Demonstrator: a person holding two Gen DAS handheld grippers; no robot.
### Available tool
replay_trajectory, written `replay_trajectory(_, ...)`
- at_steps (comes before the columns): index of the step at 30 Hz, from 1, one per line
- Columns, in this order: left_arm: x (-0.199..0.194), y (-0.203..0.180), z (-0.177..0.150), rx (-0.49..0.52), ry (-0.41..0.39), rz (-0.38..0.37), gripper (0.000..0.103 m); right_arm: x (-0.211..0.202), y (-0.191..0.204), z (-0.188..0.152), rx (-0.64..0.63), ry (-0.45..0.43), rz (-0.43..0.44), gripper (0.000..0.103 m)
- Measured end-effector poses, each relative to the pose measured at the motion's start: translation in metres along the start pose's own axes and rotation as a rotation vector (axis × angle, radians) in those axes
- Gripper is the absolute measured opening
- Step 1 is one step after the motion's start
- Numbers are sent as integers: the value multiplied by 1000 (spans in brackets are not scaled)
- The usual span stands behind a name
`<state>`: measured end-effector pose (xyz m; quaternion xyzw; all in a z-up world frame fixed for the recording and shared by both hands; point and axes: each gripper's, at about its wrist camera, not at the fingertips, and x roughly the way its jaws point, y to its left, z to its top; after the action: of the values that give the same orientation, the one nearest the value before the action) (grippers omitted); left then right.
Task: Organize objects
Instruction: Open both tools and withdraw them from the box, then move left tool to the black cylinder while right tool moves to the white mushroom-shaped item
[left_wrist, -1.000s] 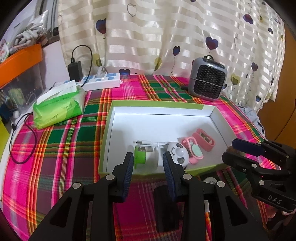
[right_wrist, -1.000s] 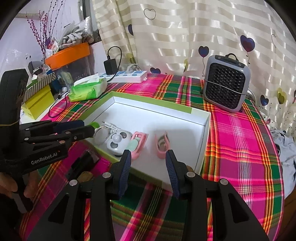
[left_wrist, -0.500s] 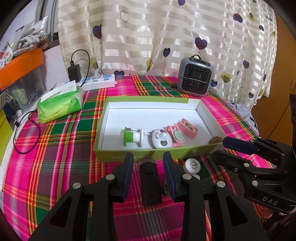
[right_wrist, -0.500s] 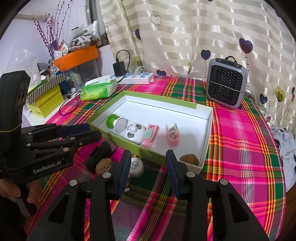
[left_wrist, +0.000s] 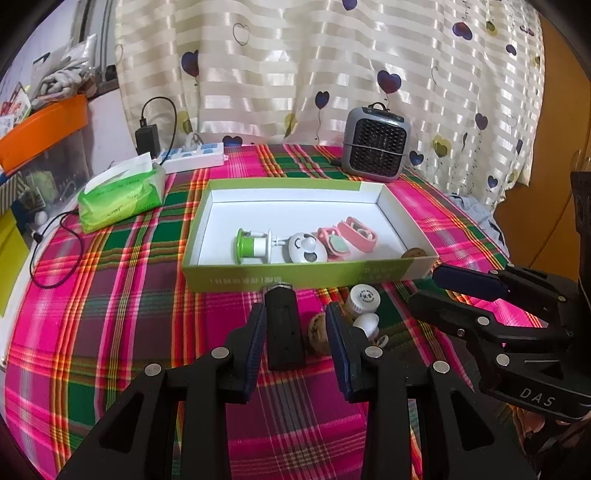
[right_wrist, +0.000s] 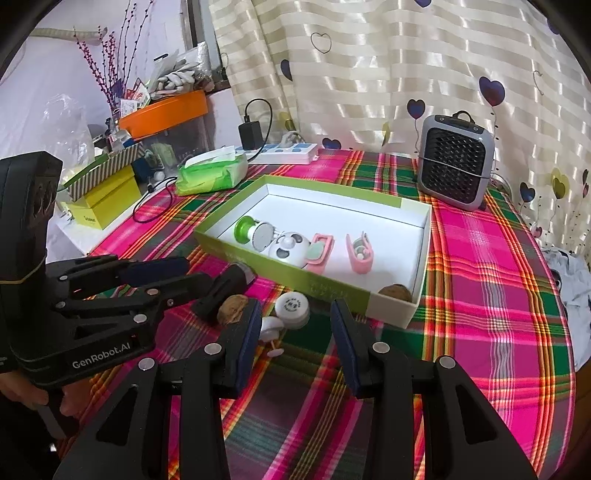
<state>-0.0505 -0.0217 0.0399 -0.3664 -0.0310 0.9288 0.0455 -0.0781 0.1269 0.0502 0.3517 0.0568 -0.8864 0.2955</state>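
Observation:
A green box (left_wrist: 310, 275) with a white inside lies on the plaid cloth. It holds a green spool (left_wrist: 247, 246), a white round toy (left_wrist: 306, 249), two pink cases (left_wrist: 356, 233) and a walnut (left_wrist: 414, 253). In front of the box lie a black block (left_wrist: 282, 326), a second walnut (left_wrist: 317, 332), a white bottle (left_wrist: 364, 298) and a small white cap (left_wrist: 366, 322). My left gripper (left_wrist: 295, 323) hovers open over the black block and walnut, pressing neither. My right gripper (right_wrist: 297, 317) is open above the white bottle (right_wrist: 293, 307), beside the left gripper (right_wrist: 195, 275).
A grey heater (left_wrist: 376, 147) stands behind the box. A green tissue pack (left_wrist: 120, 197) and a white power strip (left_wrist: 194, 160) lie at the back left. A yellow box (right_wrist: 99, 205) and an orange bin (right_wrist: 166, 112) are off the table's left. The cloth drops off at the right edge.
Both grippers have drawn back from the box toward me. The black block, walnut, bottle and cap in front of the box have come into view. Both jaws kept their width.

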Motion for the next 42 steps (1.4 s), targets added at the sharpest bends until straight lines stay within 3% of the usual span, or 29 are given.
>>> replay_trajectory(42,12,7,-6,-21,35,-12,31,12,0,-9,8,46,23,40)
